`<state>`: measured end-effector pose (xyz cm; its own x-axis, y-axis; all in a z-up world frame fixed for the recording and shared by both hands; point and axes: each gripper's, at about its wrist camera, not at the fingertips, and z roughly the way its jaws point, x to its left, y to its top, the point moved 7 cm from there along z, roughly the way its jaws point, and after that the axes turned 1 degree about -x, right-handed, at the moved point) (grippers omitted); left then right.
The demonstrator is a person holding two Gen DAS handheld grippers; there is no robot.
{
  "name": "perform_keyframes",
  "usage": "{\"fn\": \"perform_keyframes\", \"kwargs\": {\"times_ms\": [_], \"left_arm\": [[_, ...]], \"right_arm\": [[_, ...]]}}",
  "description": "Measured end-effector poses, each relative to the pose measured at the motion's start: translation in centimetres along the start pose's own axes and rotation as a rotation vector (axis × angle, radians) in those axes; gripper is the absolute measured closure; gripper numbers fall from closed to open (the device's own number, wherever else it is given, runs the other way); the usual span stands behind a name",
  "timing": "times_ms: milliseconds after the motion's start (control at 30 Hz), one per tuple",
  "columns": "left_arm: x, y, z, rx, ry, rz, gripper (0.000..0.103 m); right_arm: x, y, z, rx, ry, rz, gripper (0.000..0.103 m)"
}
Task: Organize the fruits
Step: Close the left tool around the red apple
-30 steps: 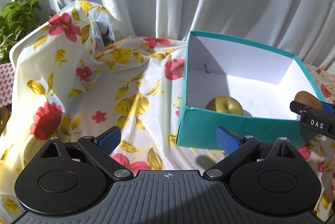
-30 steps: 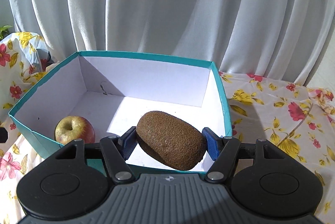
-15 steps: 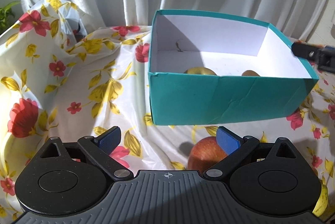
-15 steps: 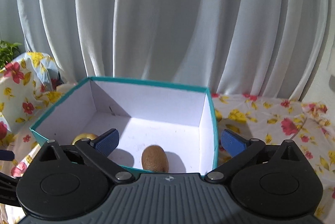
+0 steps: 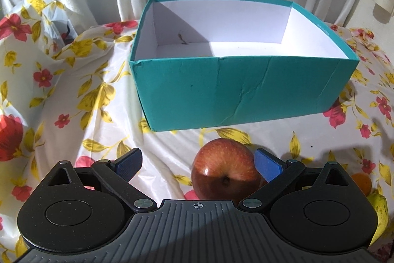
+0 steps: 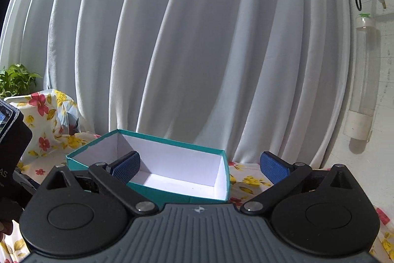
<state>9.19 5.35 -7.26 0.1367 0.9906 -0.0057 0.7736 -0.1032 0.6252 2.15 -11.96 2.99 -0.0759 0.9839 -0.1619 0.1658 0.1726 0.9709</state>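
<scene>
Left claw (image 5: 199,164) spread low, seemingly straddling red apple (image 5: 225,169).

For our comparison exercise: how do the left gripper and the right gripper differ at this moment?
The left gripper sits low over the floral cloth, a red apple between its fingers; the right gripper is raised, with nothing between them. The left faces the teal box side-on; the right looks down into it. Both are open.

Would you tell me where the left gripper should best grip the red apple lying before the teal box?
Probably across the red apple at its widest middle, coming from the near side; the open left gripper already straddles it, its stem dimple faces the camera.
</scene>
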Motion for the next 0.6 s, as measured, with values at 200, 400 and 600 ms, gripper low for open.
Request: {"fn": "perform_keyframes", "kwargs": {"times_ms": [200,400,600], "left_arm": [[-1.0,-0.4,0.8,0.013,-0.013,0.031,0.004],[-1.3,-1.0,2.1,0.063,-0.04,0.021,0.013],[-1.3,-1.4,3.5,0.119,-0.078,-0.016,0.02]], "right_arm": [[-0.5,-1.6,0.6,0.108,-0.041,0.017,0.0],[-1.4,-3.1,0.8,0.164,-0.098,0.043,0.0],[-2.1,-4.3,0.8,0.2,-0.117,0.063,0.0]]}}
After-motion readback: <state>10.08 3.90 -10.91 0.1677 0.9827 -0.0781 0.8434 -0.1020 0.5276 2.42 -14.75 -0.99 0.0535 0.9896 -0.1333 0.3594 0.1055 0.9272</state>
